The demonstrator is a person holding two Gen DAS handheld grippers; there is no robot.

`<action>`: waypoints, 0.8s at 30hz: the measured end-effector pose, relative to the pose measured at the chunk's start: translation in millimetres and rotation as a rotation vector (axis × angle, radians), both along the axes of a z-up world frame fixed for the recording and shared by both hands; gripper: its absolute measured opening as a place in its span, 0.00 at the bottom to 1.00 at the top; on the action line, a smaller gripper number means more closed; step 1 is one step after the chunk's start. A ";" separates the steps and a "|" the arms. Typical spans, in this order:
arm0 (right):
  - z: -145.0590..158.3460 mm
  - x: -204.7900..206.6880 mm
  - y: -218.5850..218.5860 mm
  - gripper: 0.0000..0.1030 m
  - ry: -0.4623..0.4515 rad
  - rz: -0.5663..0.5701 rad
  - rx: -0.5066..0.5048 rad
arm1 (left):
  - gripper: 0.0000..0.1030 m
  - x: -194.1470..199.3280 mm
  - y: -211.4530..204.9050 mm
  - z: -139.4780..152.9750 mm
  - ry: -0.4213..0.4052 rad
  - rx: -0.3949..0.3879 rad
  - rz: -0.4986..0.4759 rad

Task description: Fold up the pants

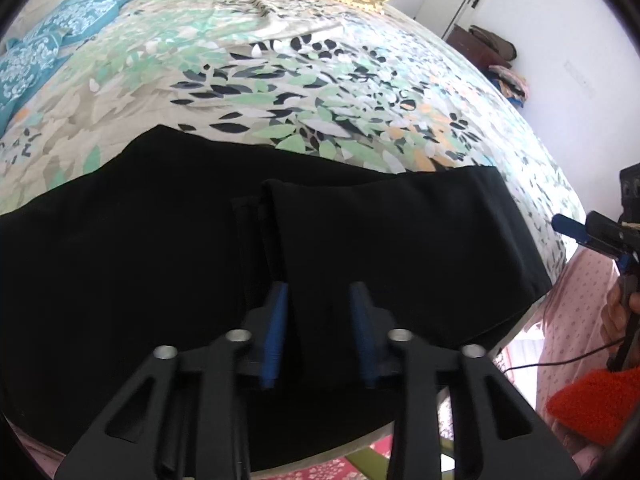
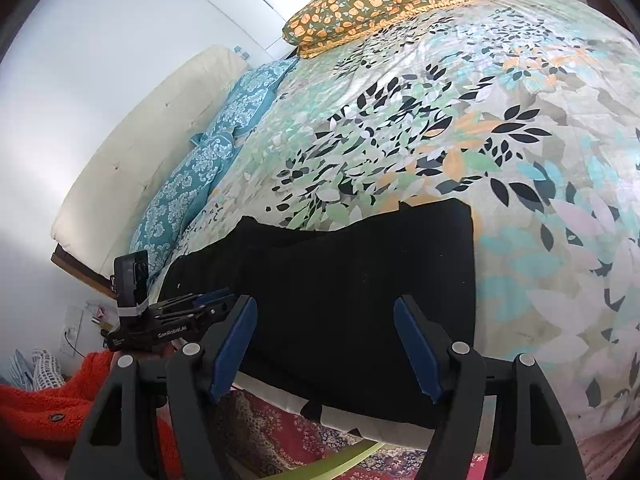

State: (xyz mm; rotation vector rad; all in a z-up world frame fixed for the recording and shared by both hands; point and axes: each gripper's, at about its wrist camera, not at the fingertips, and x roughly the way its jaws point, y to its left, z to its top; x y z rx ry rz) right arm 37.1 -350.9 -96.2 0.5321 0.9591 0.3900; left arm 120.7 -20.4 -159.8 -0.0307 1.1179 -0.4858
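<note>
A: Pants (image 1: pixel 168 248) – black, lying flat across the near edge of the bed (image 1: pixel 320 80), partly folded already by the look of it; a doubled layer sits on the right half w/ its edge running down the middle.

B: Start left. What's yr left gripper (image 1: pixel 320 332) doing?

A: It's pointing down at that fold edge. My blue pads stand a narrow gap apart, cloth under and between them. Can't tell if they're actually pinching fabric – black on black, no crease showing at the tips.

B: And the right gripper (image 2: pixel 326 344)?

A: Wide apart, nothing in it. It hangs above the near right part of the pants, over the bed edge, clear of the cloth. From there I also see my left one off to the side, low by the cloth.

B: Risks?

A: Two, imo. If the left has only the top layer, lifting peels the fold open instead of carrying both layers. And the pants' near edge sits right at the bed's edge, so a pull toward me could drag the whole thing off onto the red rug (image 2: pixel 280 440).

B: So?

A: Check the pinch first, then bring the right down to share the load.
</note>
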 end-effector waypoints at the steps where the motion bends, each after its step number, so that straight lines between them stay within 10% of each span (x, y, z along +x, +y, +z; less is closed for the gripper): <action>1: -0.2 -0.5 1.1 0.69 0.000 0.005 -0.004 | 0.13 1.6 0.3 -3.6 0.012 0.005 0.006; 14: 6.5 11.8 -2.8 0.69 -0.044 0.008 -0.099 | 0.09 -0.1 22.5 -7.1 0.022 0.096 0.105; 20: -75.7 62.9 6.9 0.69 0.238 0.084 -0.016 | 0.12 -0.3 13.3 -10.8 0.008 0.127 0.071; 24: -56.2 65.0 -6.4 0.69 0.211 0.054 0.081 | 0.16 -1.3 19.9 -11.1 0.010 0.101 0.085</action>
